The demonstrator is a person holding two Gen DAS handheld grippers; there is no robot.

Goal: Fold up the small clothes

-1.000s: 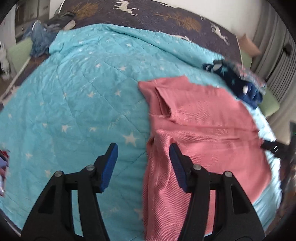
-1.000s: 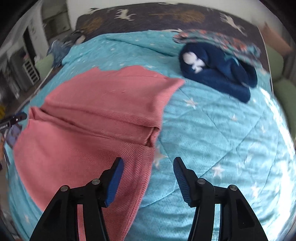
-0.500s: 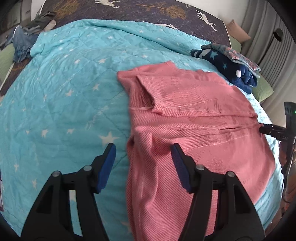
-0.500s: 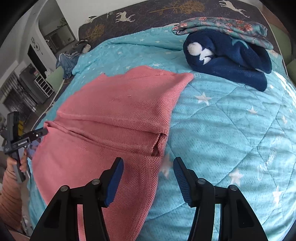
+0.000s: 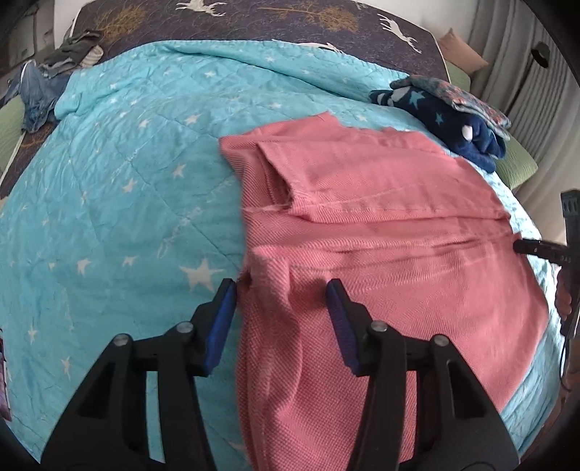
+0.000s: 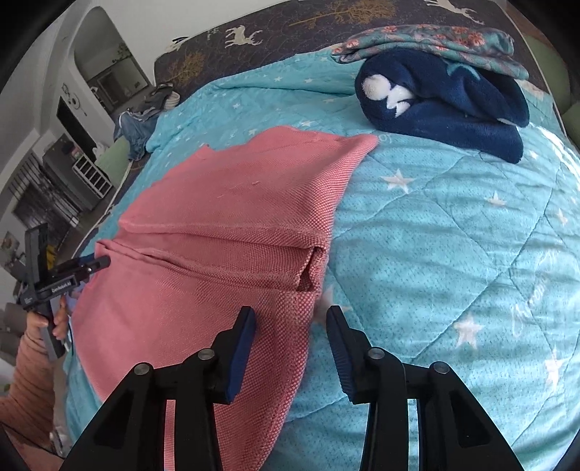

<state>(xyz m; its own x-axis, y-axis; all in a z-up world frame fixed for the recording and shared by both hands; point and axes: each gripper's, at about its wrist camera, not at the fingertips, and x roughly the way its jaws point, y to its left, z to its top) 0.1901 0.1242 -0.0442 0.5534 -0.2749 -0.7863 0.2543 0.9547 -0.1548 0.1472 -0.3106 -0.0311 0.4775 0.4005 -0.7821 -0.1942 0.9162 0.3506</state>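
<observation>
A pink knit garment point(image 5: 380, 232) lies partly folded on a turquoise star quilt point(image 5: 127, 188); its far part is doubled toward me over the middle. My left gripper point(image 5: 281, 290) is open, its fingers astride the garment's left edge. In the right wrist view the garment point(image 6: 224, 232) lies left of centre, and my right gripper point(image 6: 290, 320) is open, astride its right edge just below the fold. The left gripper also shows at the garment's far side point(image 6: 90, 264), and the right gripper at the right edge of the left wrist view point(image 5: 536, 248).
A dark blue fleece bundle point(image 6: 446, 105) under a floral cloth point(image 6: 435, 43) lies at the quilt's far right. A dark deer-print blanket point(image 5: 290, 21) covers the bed's head. Blue clothes point(image 5: 36, 90) lie at the far left. Green pillows point(image 5: 514, 163) flank the bed.
Both grippers have moved in toward the garment's side edges, which now lie between their open fingers. The garment itself has not moved.
</observation>
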